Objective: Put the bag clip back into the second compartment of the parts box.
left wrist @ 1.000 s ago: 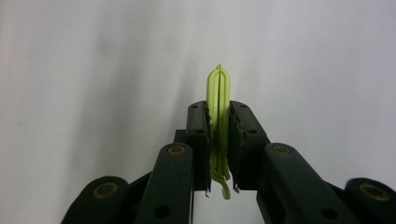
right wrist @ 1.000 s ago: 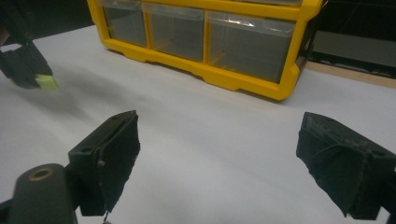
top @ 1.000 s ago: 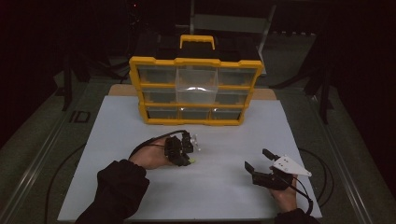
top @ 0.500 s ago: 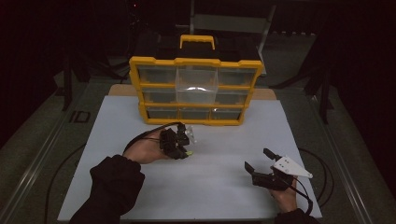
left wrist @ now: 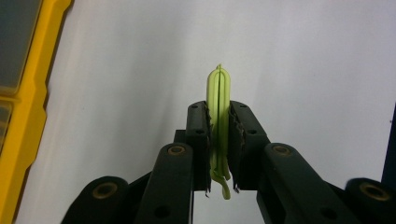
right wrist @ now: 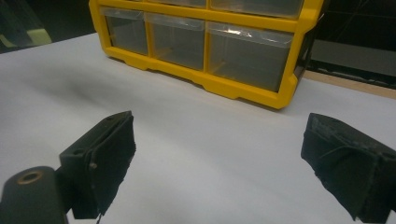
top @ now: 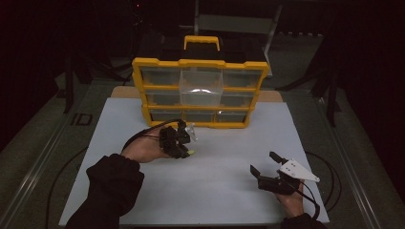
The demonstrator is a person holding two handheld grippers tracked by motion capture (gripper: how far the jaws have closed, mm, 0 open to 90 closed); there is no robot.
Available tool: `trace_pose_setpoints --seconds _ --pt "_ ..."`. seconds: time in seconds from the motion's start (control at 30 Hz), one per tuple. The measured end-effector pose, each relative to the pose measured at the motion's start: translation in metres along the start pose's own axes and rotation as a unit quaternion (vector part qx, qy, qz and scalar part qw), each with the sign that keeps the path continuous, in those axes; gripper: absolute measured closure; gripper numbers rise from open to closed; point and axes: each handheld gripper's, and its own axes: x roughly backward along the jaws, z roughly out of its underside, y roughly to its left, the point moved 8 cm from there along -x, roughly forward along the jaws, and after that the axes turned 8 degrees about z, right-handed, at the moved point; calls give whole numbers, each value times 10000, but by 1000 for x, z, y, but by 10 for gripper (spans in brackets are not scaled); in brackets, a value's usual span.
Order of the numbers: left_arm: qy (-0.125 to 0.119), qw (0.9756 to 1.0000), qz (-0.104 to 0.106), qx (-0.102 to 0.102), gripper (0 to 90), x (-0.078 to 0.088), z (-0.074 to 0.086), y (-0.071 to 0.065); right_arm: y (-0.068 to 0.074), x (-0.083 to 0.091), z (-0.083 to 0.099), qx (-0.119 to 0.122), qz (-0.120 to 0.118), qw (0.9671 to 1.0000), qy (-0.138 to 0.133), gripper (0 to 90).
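Left tongs [left wrist: 218, 140]: I have these clamped on a pale green plastic clip [left wrist: 218, 100]. In the left gripper view both pads press its flat sides, and its rounded end sticks out past the tips.
Green clip, place: held off the white tabletop [top: 215, 191]. In the high view it shows as a small green tip [top: 190, 152] at the front of the left tongs [top: 184, 143], a little in front of the organizer's bottom row.
Left hand [top: 143, 150]: I see it left of centre, dark sleeve trailing to the bottom edge, with the gripper's cable looping over it.
Right tongs [right wrist: 224, 163]: wide apart with nothing between them. In the right gripper view I see bare white tabletop between the two black pads.
Right tongs, place: low near the right front corner of the tabletop in the high view [top: 265, 164], well apart from the left tongs, grey three-cornered plate on top.
Drawer organizer [top: 200, 64]: yellow frame, black top, yellow handle, clear drawers in three rows. It stands at the far edge of the tabletop.
Top middle drawer [top: 200, 86]: pulled out toward me, standing proud of the drawers beside it.
Contents of drawers: I cannot tell, too dim.
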Motion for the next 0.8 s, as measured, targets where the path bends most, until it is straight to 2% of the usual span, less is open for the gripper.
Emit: trace_pose_setpoints --seconds 0.63,0.8 --pt "-68 9999 -24 -115 806 21 -3 2 -1 0 1 4 33 10000 19 97" --pt "-103 9999 -61 -77 806 30 -3 6 0 -1 1 12 42 10000 26 97"
